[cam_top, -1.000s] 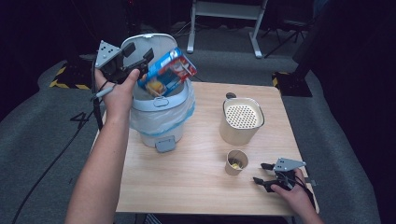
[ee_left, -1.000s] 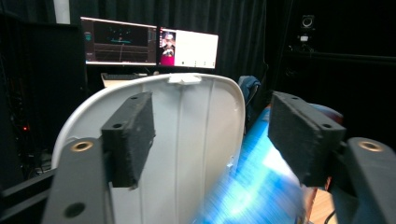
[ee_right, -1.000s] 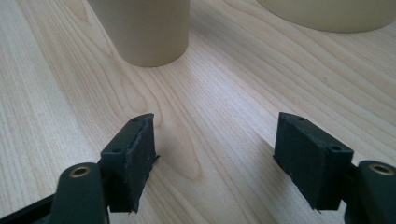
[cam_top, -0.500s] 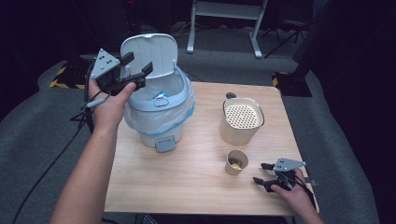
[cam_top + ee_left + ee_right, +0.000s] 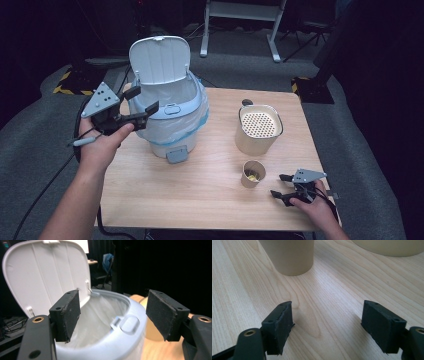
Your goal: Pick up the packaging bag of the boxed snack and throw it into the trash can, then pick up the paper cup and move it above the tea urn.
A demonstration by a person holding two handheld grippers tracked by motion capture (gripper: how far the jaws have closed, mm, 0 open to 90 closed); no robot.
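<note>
A pale blue bin [image 5: 172,117] with a white liner stands on the table's left side, its lid [image 5: 159,59] raised. My left gripper [image 5: 144,99] hovers at the bin's near-left rim, open and empty. In the left gripper view the bin's rim [image 5: 125,325] and lid [image 5: 45,272] lie just beyond the left gripper [image 5: 112,317]. My right gripper [image 5: 279,185] rests low at the table's front right, pointing at a small paper cup [image 5: 253,173]. Its jaws have just been opening, with nothing between them. The right gripper [image 5: 327,322] stands open over bare wood, short of the cup [image 5: 292,257].
A beige container [image 5: 257,129] with a perforated lid stands behind the cup, its base [image 5: 392,246] in the right gripper view. The wooden table [image 5: 200,195] ends close to my right hand. Dark floor and a metal stand [image 5: 240,20] lie beyond.
A second ago the left gripper held a colourful packet over the bin; the packet has left its jaws. The left hand has drawn back left and down. The right hand kept still.
</note>
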